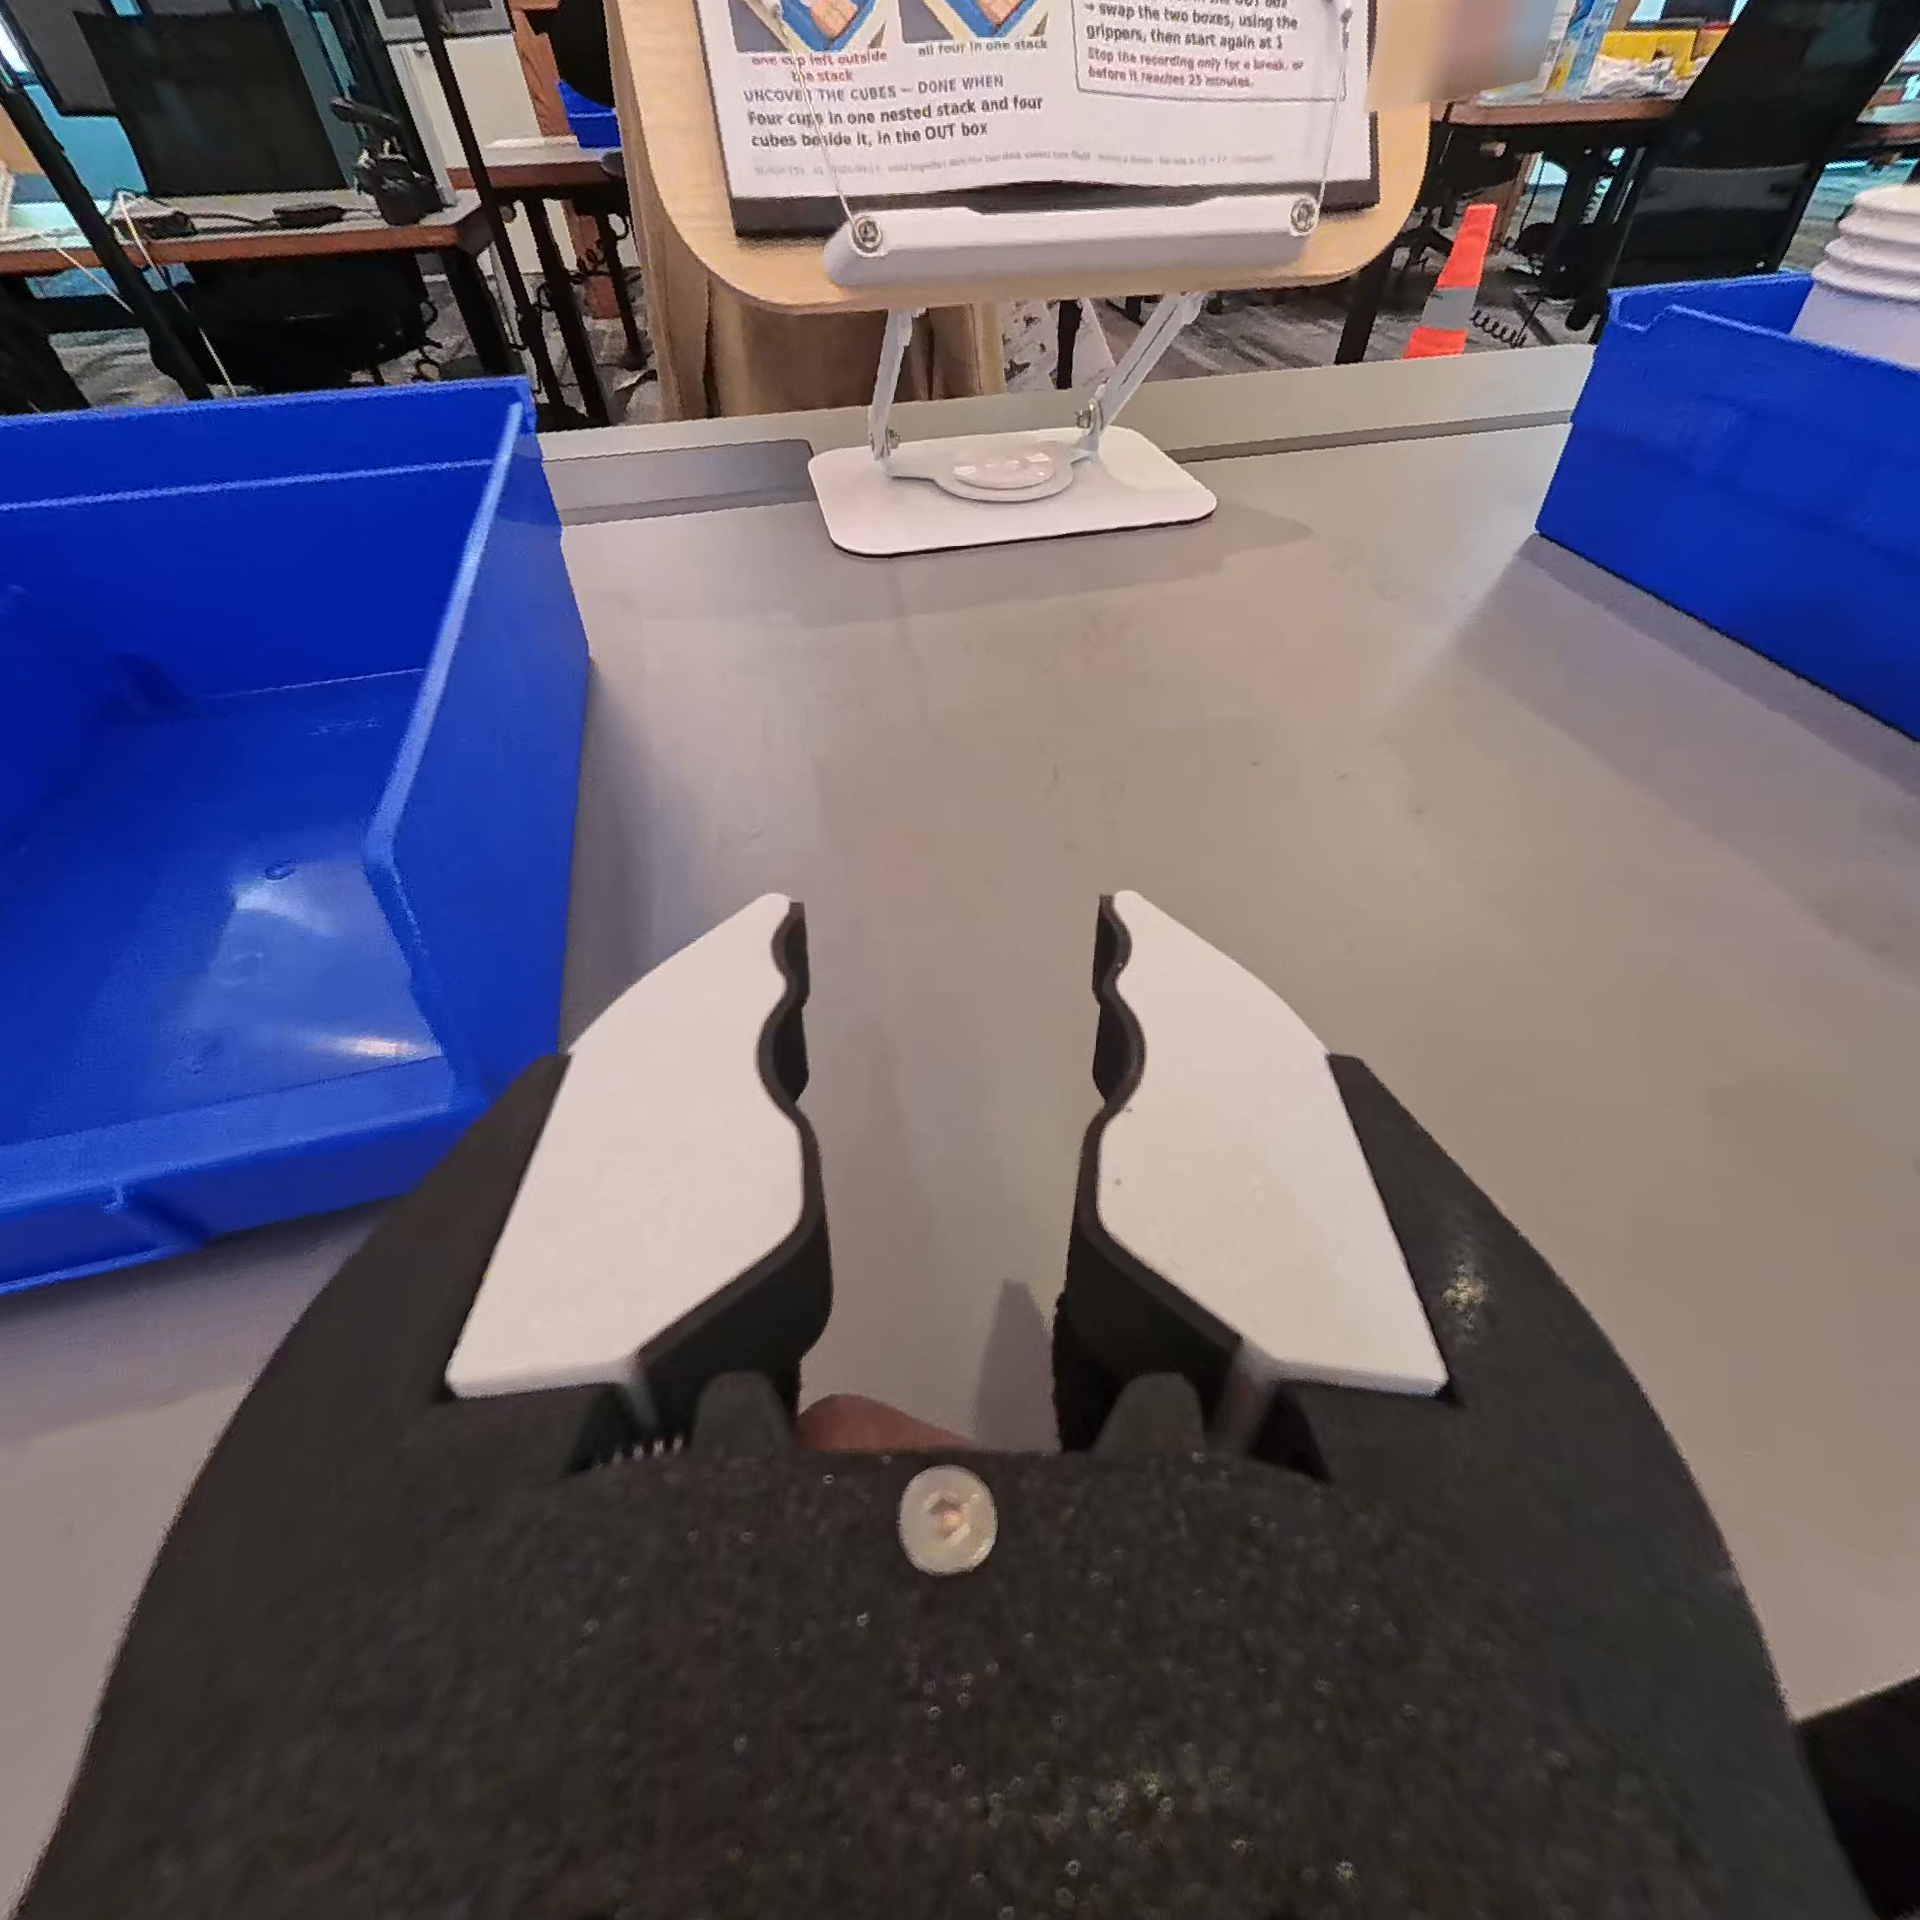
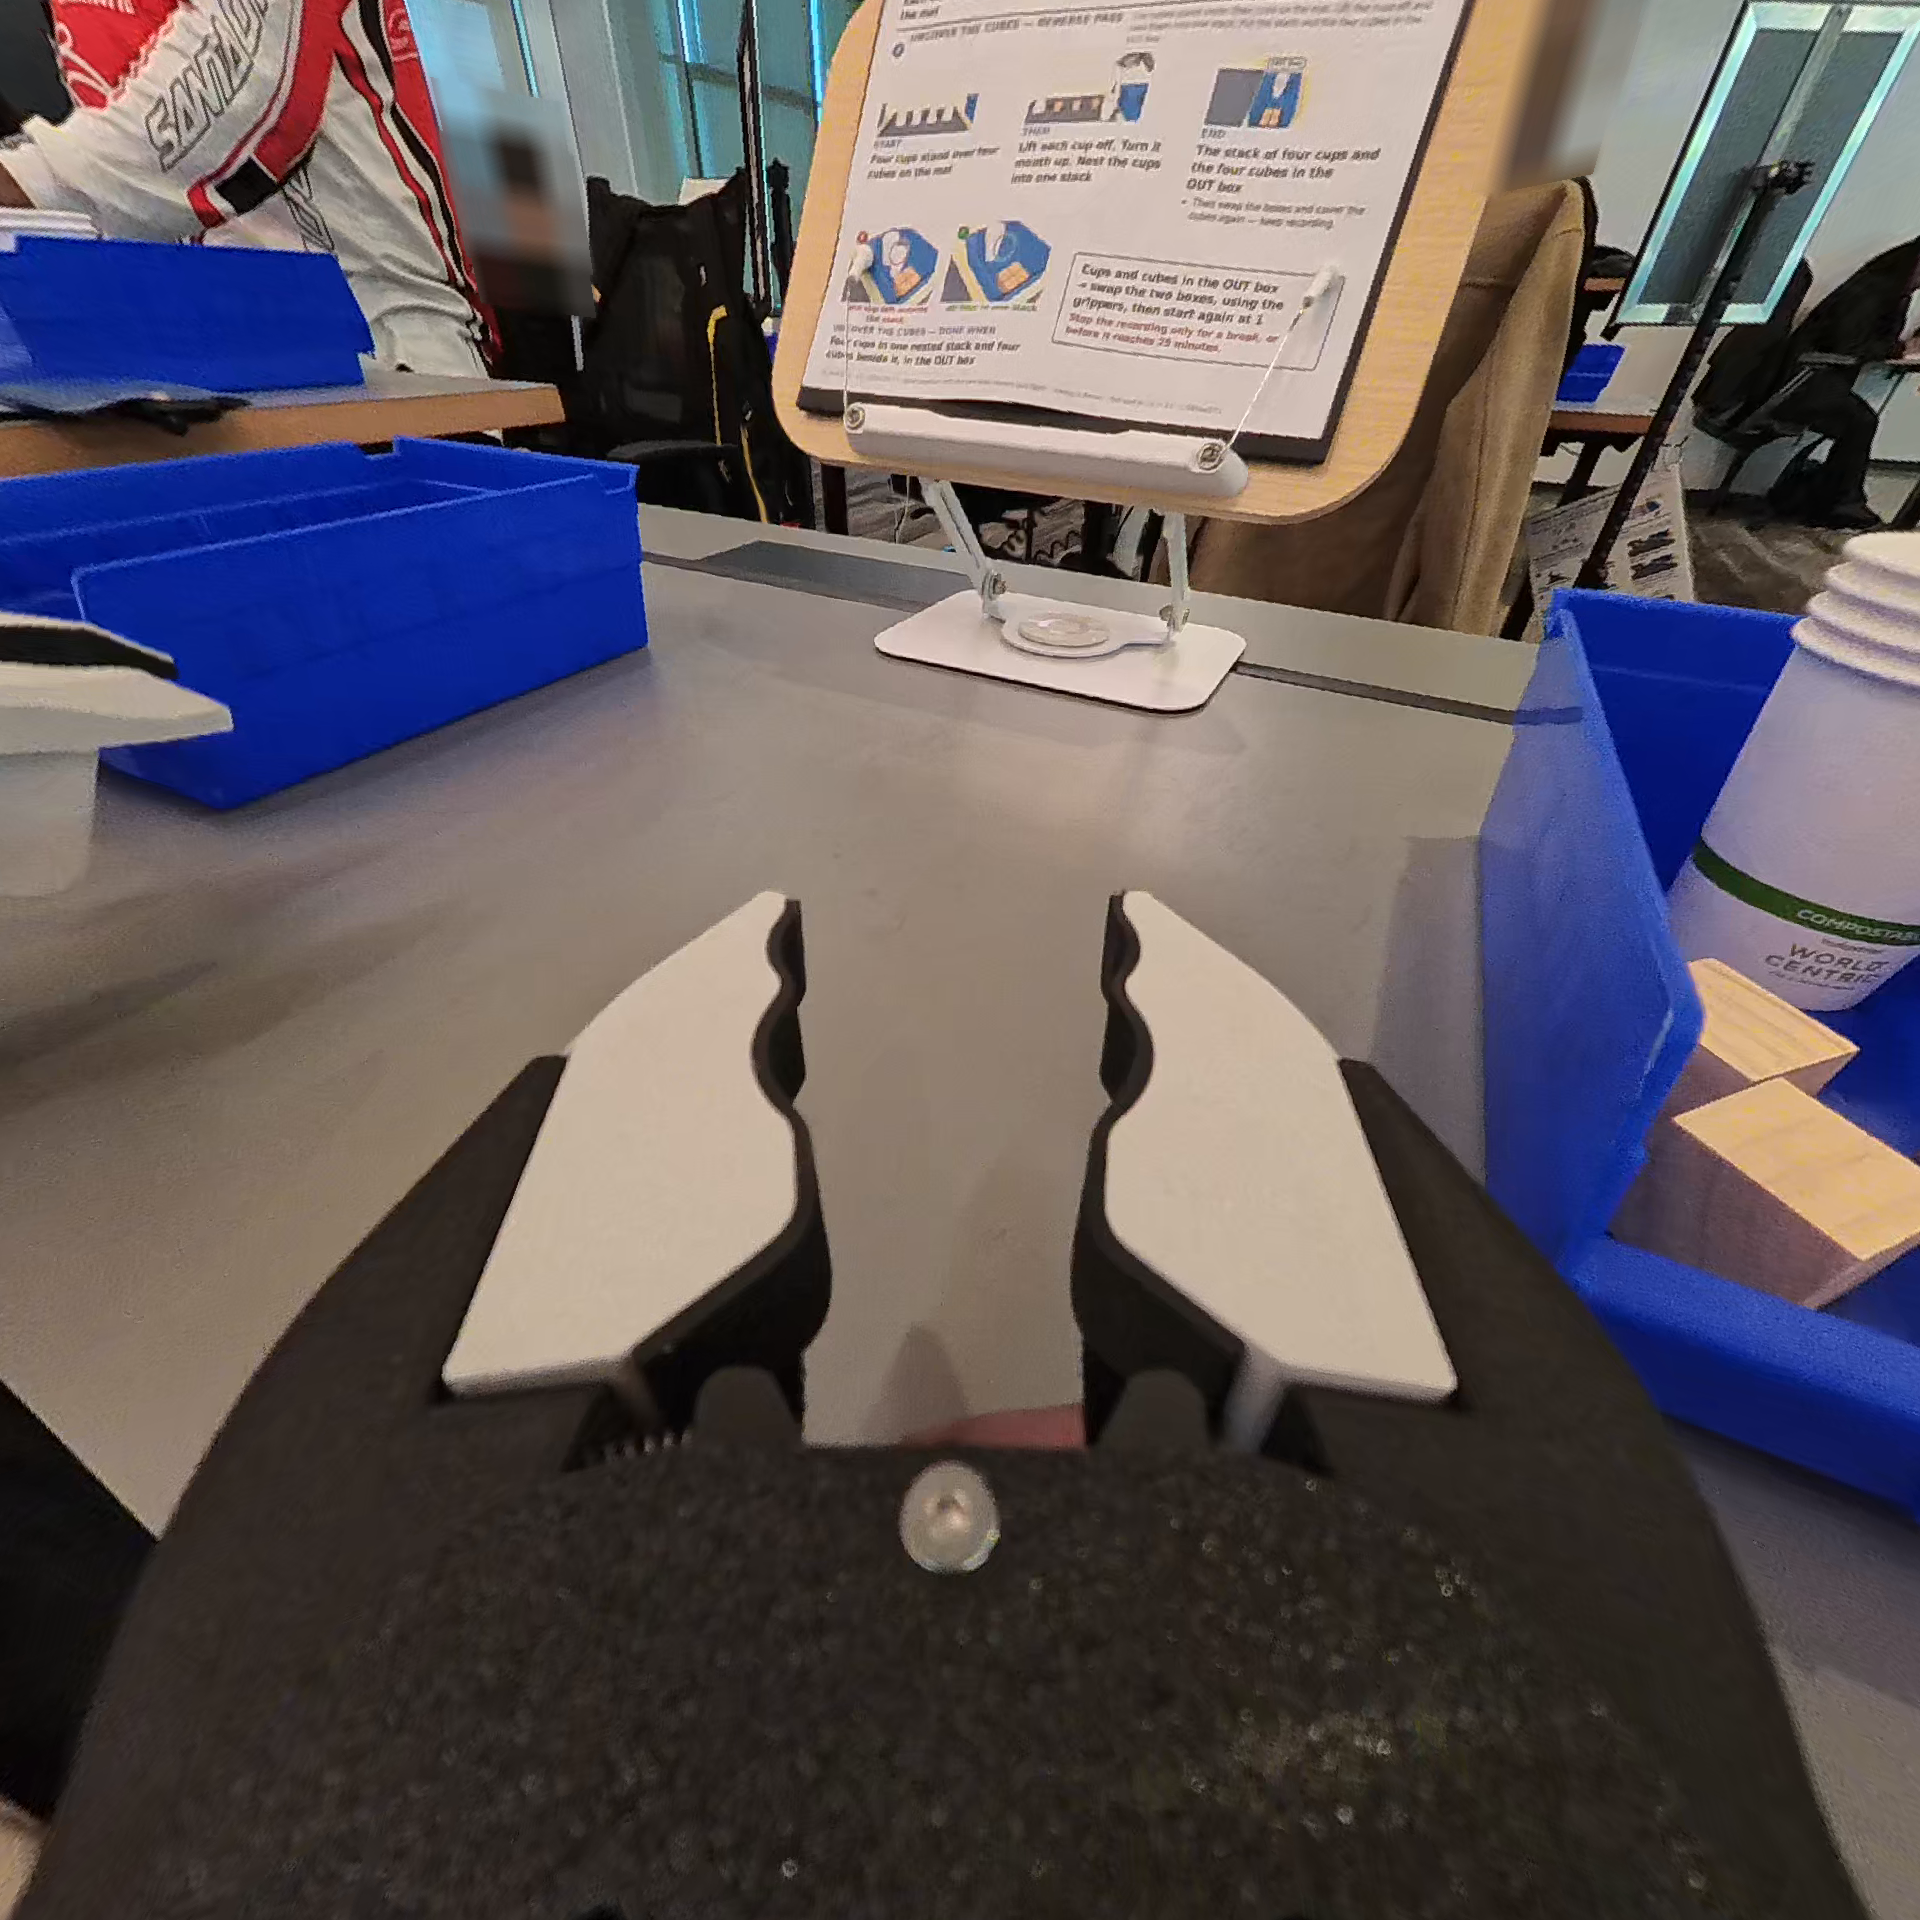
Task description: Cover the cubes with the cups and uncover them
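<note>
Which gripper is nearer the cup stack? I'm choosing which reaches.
Right. The right gripper sits just left of the cup stack; the left gripper is across the table.

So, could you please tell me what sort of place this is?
Probably an office-like lab set up for recording: a grey worktable with blue bins, an instruction sheet on a stand, more desks behind.

Your grey tabletop [image 1: 1039, 748] carries a blue bin [image 1: 260, 831] at its left edge, another blue bin [image 2: 1579, 987] at its right edge, and a white stand base [image 1: 1013, 497] at the far edge.
</note>
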Action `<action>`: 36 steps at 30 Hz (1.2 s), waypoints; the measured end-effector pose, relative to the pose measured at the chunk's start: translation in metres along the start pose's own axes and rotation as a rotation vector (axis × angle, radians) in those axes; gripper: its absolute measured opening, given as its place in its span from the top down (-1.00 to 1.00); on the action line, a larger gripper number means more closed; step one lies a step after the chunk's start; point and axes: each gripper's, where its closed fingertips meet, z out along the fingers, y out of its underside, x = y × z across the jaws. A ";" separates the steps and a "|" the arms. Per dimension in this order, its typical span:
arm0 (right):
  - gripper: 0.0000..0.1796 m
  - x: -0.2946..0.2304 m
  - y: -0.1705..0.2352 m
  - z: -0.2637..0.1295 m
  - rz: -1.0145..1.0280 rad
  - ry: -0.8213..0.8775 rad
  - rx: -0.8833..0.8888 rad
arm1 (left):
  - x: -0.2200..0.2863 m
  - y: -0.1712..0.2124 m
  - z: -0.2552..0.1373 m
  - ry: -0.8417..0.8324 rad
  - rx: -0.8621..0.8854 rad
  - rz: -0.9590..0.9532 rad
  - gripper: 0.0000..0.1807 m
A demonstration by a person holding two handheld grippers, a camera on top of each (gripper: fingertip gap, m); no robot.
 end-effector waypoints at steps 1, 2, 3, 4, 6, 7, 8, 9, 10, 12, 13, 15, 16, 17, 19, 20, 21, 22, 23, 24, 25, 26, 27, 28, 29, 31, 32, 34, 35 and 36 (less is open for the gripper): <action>0.39 -0.001 0.000 -0.001 -0.005 0.000 -0.001 | 0.000 -0.001 0.000 0.001 -0.001 -0.002 0.42; 0.38 -0.001 -0.001 -0.002 -0.005 -0.003 0.006 | 0.001 -0.001 0.000 0.005 0.000 -0.003 0.42; 0.38 0.000 -0.003 -0.005 -0.004 0.002 0.016 | 0.002 -0.001 0.001 0.014 0.001 -0.003 0.42; 0.38 0.004 -0.008 -0.009 -0.004 0.022 0.030 | 0.004 -0.001 0.002 0.019 -0.003 -0.001 0.42; 0.38 0.019 -0.021 -0.018 0.004 0.072 0.074 | 0.006 0.000 0.004 0.032 -0.007 0.001 0.42; 0.37 0.029 -0.026 -0.023 0.007 0.106 0.088 | 0.008 0.002 0.005 0.040 -0.015 0.003 0.42; 0.36 0.039 -0.030 -0.027 0.010 0.137 0.099 | 0.009 0.004 0.006 0.045 -0.023 0.004 0.42; 0.37 0.048 -0.031 -0.030 0.015 0.149 0.102 | 0.010 0.006 0.006 0.051 -0.030 0.003 0.42; 0.36 0.057 -0.029 -0.032 0.023 0.170 0.089 | 0.011 0.006 0.007 0.059 -0.035 0.003 0.42; 0.35 0.078 -0.014 -0.032 0.057 0.250 -0.001 | 0.011 0.007 0.007 0.068 -0.041 -0.002 0.42; 0.33 0.087 -0.004 -0.031 0.082 0.287 -0.052 | 0.011 0.007 0.006 0.072 -0.041 -0.007 0.42; 0.28 0.091 0.009 -0.026 0.129 0.289 -0.113 | 0.013 0.008 0.006 0.082 -0.048 -0.012 0.42; 0.27 0.089 0.014 -0.023 0.140 0.277 -0.132 | 0.013 0.008 0.006 0.085 -0.051 -0.014 0.42; 0.26 0.087 0.018 -0.019 0.143 0.271 -0.148 | 0.014 0.008 0.005 0.090 -0.051 -0.015 0.42; 0.18 0.078 0.019 -0.011 0.145 0.236 -0.147 | 0.017 0.009 0.005 0.101 -0.056 -0.010 0.41; 0.17 0.069 0.018 -0.005 0.153 0.183 -0.139 | 0.018 0.009 0.004 0.107 -0.057 -0.006 0.41; 0.16 0.058 0.016 0.001 0.171 0.115 -0.128 | 0.020 0.010 0.005 0.113 -0.060 0.001 0.41; 0.16 0.049 0.013 0.006 0.193 0.052 -0.119 | 0.022 0.010 0.005 0.117 -0.065 0.010 0.40; 0.24 0.044 0.008 0.007 0.211 0.016 -0.101 | 0.025 0.011 0.006 0.118 -0.067 0.018 0.40; 0.22 0.043 0.002 0.005 0.218 0.008 -0.077 | 0.029 0.010 0.008 0.124 -0.066 0.023 0.40; 0.22 0.044 -0.005 0.000 0.208 0.014 -0.055 | 0.038 0.008 0.010 0.144 -0.069 0.030 0.40; 0.21 0.049 -0.013 -0.007 0.187 0.040 -0.028 | 0.049 0.007 0.014 0.171 -0.081 0.043 0.39; 0.21 0.058 -0.020 -0.016 0.153 0.089 -0.003 | 0.063 0.007 0.020 0.200 -0.106 0.056 0.38; 0.22 0.073 -0.028 -0.028 0.113 0.166 0.020 | 0.081 0.006 0.026 0.245 -0.132 0.061 0.35; 0.23 0.093 -0.034 -0.042 0.081 0.257 0.039 | 0.102 0.003 0.031 0.295 -0.144 0.058 0.34; 0.25 0.138 -0.037 -0.075 0.065 0.457 0.066 | 0.144 -0.004 0.045 0.366 -0.151 0.058 0.34; 0.27 0.162 -0.032 -0.091 0.084 0.555 0.064 | 0.166 -0.008 0.052 0.396 -0.157 0.068 0.34; 0.27 0.195 -0.015 -0.110 0.149 0.650 0.039 | 0.207 -0.017 0.071 0.431 -0.169 0.045 0.33; 0.27 0.205 -0.007 -0.114 0.181 0.662 0.022 | 0.229 -0.023 0.080 0.462 -0.169 0.003 0.33; 0.27 0.215 0.003 -0.115 0.205 0.680 -0.003 | 0.251 -0.028 0.089 0.491 -0.175 -0.038 0.33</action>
